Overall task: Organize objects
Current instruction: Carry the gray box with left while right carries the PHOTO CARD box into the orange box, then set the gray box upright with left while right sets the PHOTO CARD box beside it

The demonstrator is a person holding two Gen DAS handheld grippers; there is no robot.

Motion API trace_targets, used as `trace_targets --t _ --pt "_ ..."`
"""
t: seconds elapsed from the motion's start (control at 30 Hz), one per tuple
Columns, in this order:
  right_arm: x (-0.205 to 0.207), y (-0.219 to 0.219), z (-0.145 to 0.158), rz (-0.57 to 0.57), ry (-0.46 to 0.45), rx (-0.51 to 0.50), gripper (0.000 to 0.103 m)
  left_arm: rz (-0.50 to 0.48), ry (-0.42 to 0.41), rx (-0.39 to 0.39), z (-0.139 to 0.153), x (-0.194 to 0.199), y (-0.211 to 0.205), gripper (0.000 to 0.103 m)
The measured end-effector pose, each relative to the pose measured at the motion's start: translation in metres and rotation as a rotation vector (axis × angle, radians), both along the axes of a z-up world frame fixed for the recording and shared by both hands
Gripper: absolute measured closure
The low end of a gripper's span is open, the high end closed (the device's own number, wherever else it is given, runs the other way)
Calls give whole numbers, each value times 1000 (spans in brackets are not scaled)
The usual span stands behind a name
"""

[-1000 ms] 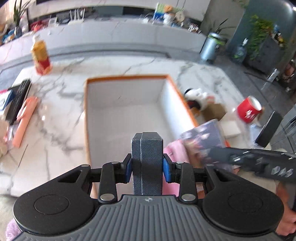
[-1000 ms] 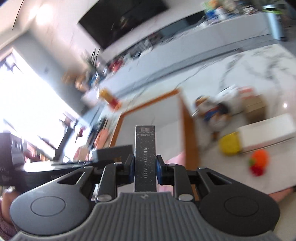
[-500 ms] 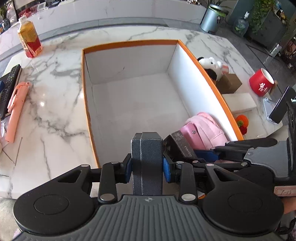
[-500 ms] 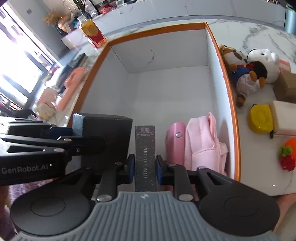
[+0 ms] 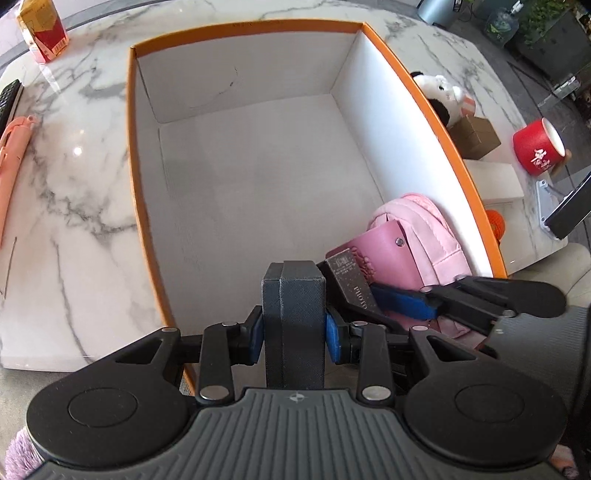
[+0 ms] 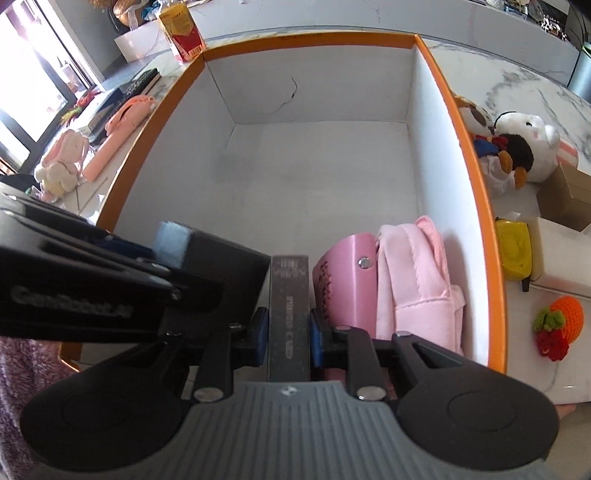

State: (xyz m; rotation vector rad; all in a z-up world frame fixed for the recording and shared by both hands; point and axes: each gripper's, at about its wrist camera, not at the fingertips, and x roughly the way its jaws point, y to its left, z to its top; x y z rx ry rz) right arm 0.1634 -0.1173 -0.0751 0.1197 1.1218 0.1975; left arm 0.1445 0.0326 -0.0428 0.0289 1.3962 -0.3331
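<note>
While hovering over the near end of the orange-rimmed box (image 5: pixel 417 79), as the left wrist view has it, gripping a dark grey case (image 5: pixel 293 314) in the left gripper (image 5: pixel 293 332), jaws closed down to the case's width, long axis pointing away along the fingers toward the far wall. Just to the right, showing the right gripper (image 5: pixel 373 295) reaching in from the right side, clamped on a slim photo-card box (image 5: pixel 349 280) tilted leftward and almost touching the case. Lying beyond, in the near right corner of the box, a pink wallet (image 5: pixel 380 251) leaning on a pink pouch (image 5: pixel 424 229) against the right wall; leaving the rest of the white floor bare. Seeing, from the right wrist view, the right gripper (image 6: pixel 286 332) squeezing the photo-card box (image 6: pixel 288 314) edge-on, long axis pointing forward, jaws narrowed to its thickness, the pink wallet (image 6: pixel 343 280) immediately right of it and the left gripper's case (image 6: pixel 221 273) immediately left. Judging the coming move as standing the card box beside the wallet, right hand being the nearer, then the case to its left. Resting on a marble counter (image 5: pixel 74 184) strewn with plush toys (image 6: pixel 517 147), a red cup (image 5: pixel 539 151) and a yellow carton (image 6: pixel 183 31); backing onto a bright window at far left.
</note>
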Motion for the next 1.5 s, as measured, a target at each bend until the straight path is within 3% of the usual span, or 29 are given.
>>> trace_targets --t 0.23,0.37,0.43,0.6,0.73,0.83,1.03,1.2,1.3,1.4,1.5 --pt "-28 -21 39 -2 -153 -5 70 9 38 45 -3 1 -9 64" --pt "-45 -46 64 -107 -312 -57 67 21 123 34 -10 7 -13 62" --pt "-49 -60 68 -164 -350 -65 67 34 148 36 -11 11 -13 62" --pt "-44 -84 52 -251 -311 -30 67 90 229 -4 -18 23 -7 62" --pt "-41 -91 34 -252 -261 29 66 152 261 -40 -24 34 1 61" --pt "-40 -91 28 -241 -236 56 66 170 290 -77 -33 36 1 54" --pt "-40 -93 22 -233 -219 78 66 144 246 -77 -32 29 0 44" --pt "-39 -97 18 -243 -211 108 66 129 220 -101 -33 23 1 51" --pt "-39 -99 17 -248 -204 128 69 113 275 -113 -36 25 7 55" --pt "-37 -97 14 -241 -188 154 80 77 321 -110 -40 22 4 55" --pt "-37 -93 14 -230 -189 140 80 96 333 -126 -42 24 7 55"
